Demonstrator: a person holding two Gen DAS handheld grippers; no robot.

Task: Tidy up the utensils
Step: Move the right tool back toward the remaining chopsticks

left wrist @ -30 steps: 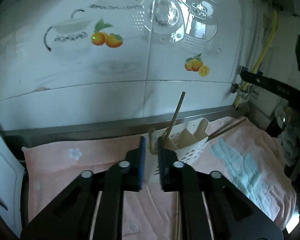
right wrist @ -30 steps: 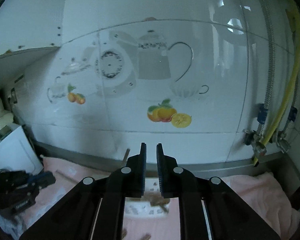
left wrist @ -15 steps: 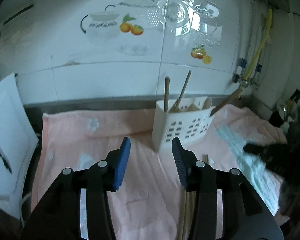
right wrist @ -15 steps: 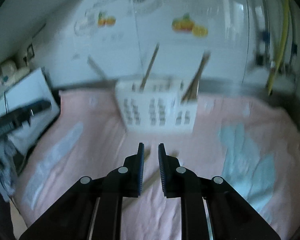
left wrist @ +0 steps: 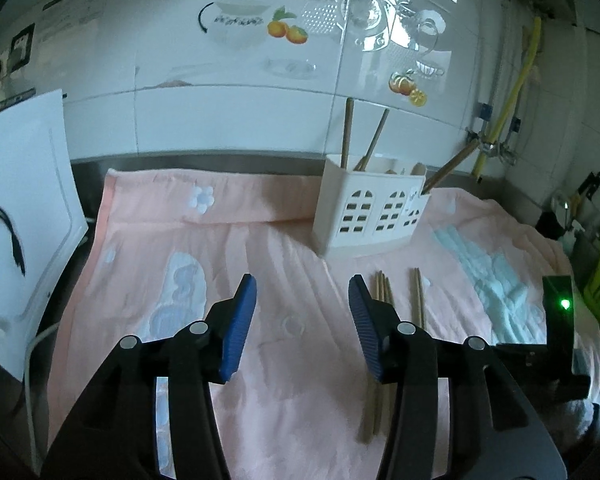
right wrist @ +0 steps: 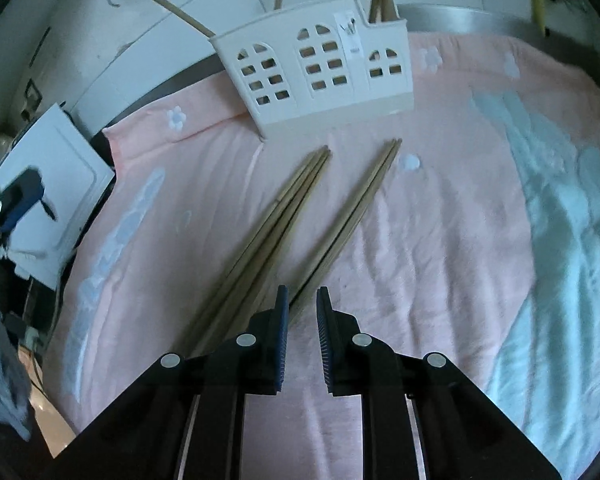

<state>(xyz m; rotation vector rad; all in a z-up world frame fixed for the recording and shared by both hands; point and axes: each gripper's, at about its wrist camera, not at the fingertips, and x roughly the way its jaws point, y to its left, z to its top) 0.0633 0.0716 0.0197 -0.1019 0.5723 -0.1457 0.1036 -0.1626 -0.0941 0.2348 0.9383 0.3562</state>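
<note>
Chopsticks (right wrist: 332, 216) lie just ahead of right hand-held gripper (right wrist: 302, 300).

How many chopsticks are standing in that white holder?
3 visible. In the white holder, two chopsticks stand at its left end and one leans out at its right end. Shorter ones may be hidden inside.

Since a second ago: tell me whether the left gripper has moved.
Yes. The left gripper has backed away from the caddy, which now stands well beyond its fingertips, and its jaws have opened wide.
</note>
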